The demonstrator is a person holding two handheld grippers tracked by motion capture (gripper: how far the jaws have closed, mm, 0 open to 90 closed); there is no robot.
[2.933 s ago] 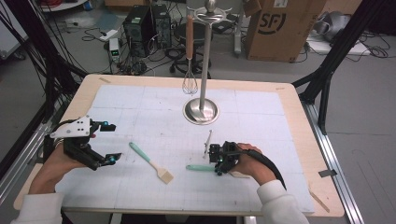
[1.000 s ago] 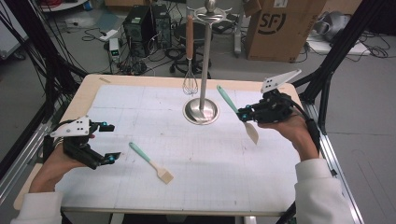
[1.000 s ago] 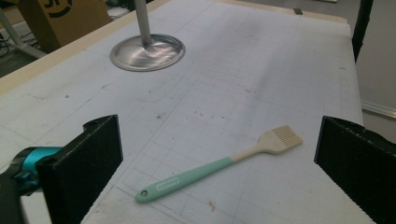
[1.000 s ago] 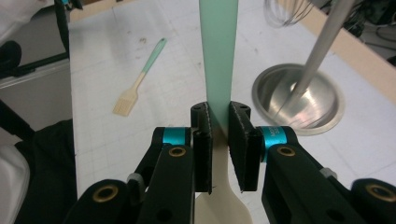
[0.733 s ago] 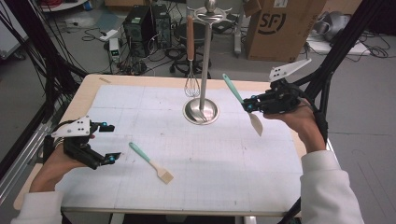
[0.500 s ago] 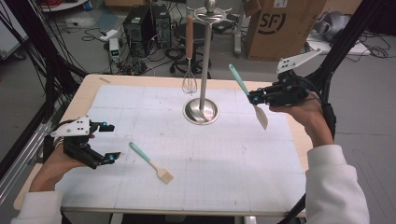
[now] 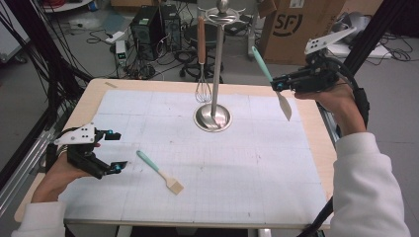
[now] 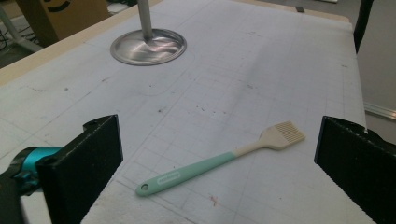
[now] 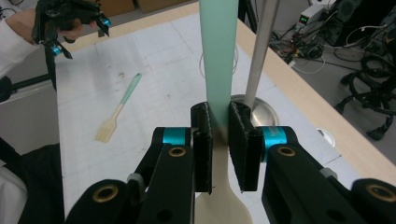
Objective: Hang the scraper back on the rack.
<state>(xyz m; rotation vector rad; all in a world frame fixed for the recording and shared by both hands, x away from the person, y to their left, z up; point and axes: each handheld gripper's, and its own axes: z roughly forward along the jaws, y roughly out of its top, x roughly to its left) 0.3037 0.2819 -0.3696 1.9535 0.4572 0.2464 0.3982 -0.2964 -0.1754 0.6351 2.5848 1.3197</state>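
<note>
My right gripper is raised above the table's far right corner, shut on a mint-handled spatula whose cream blade hangs down. In the right gripper view the mint handle rises between the closed pads, near the stand's pole. My left gripper rests at the table's left, open and empty. A mint-handled pastry brush lies on the mat just right of it; in the left gripper view the brush lies ahead between the open jaws. A whisk hangs from the steel stand.
The stand's round base sits at the mat's far middle. A white gridded mat covers the wooden table. Beyond the far edge are a cardboard box, computer gear and cables on the floor. Black frame posts flank the table.
My right gripper has lifted the spatula off the mat at the front right, carried it to the far right and kept rising. The left gripper and the brush have stayed put.
</note>
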